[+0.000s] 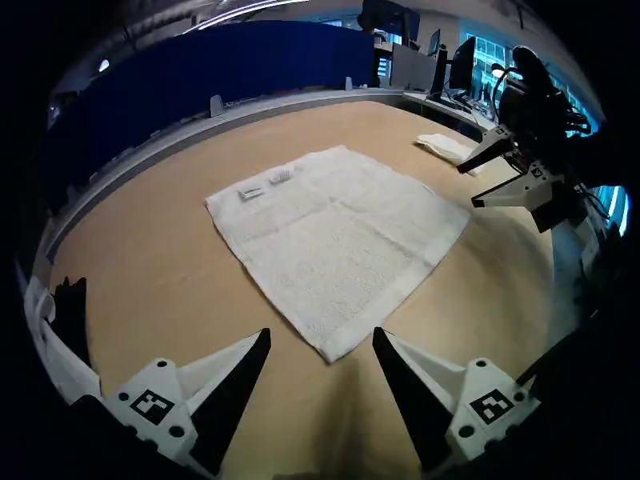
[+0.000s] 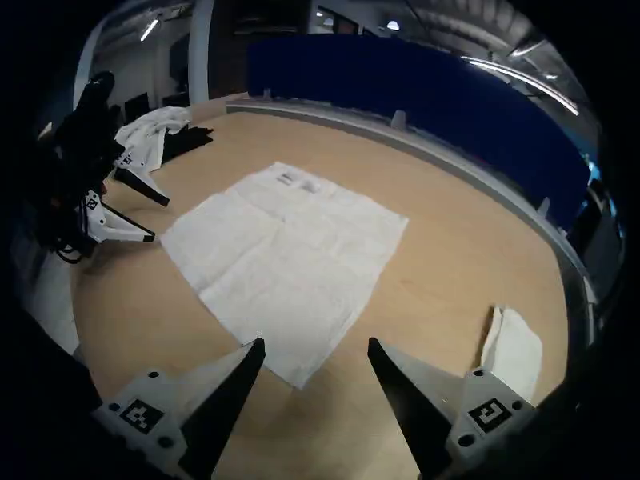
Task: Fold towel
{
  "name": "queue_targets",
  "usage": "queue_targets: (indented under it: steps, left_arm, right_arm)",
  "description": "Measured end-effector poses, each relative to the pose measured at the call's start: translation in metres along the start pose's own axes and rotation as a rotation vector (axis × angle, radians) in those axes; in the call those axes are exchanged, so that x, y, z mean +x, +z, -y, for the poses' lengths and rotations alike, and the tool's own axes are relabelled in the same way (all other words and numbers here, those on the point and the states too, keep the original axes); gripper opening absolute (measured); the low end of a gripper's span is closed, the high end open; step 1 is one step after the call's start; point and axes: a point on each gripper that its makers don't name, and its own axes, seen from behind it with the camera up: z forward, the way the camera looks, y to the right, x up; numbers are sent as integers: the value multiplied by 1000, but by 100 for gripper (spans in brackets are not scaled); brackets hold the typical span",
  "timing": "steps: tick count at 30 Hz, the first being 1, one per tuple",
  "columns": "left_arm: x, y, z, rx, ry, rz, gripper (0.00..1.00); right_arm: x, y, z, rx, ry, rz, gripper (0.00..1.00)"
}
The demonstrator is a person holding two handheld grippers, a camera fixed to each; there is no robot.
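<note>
A white towel (image 1: 336, 240) (image 2: 288, 248) lies spread flat on the wooden table (image 1: 160, 264) (image 2: 456, 264), with small labels near its far edge. My left gripper (image 1: 320, 331) is open, its fingers either side of the towel's near corner, just short of it. In the right gripper view that gripper (image 2: 159, 219) stands open at the towel's left corner. My right gripper (image 2: 314, 342) is open too, hovering by the towel's near corner with nothing held. The left gripper view has it (image 1: 467, 186) open beside the towel's right corner.
A folded white towel (image 1: 444, 146) (image 2: 512, 348) lies apart on the table. A loose white cloth pile (image 2: 152, 132) and a dark cloth sit behind the left gripper. A blue partition (image 1: 200, 72) (image 2: 448, 96) lines the table's far edge. Monitors (image 1: 460, 64) stand beyond.
</note>
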Motion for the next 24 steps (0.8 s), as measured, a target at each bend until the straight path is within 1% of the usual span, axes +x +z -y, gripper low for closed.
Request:
queue_targets:
  steps: [3, 7, 8, 10, 12, 22, 24]
  left_arm:
    - [-4, 4, -2, -6, -6, 15, 94]
    - [-5, 7, -3, -5, -1, 17, 94]
    - [-5, 8, -4, -2, 1, 17, 94]
    - [-6, 9, -5, -3, 3, 19, 94]
    - [-6, 10, -7, -7, 5, 24, 92]
    - [-13, 13, -15, -18, -1, 59, 81]
    - [-13, 14, -15, -14, -6, 61, 77]
  right_arm:
    - [-10, 2, 5, 13, -1, 20, 98]
    - [-20, 4, 12, 34, 5, 35, 93]
    - [-22, 5, 13, 37, 9, 39, 91]
    - [-26, 6, 15, 40, 16, 47, 83]
    - [-31, 6, 16, 43, 22, 55, 78]
    - [-43, 4, 22, 58, 34, 75, 77]
    - [-44, 4, 23, 61, 37, 76, 73]
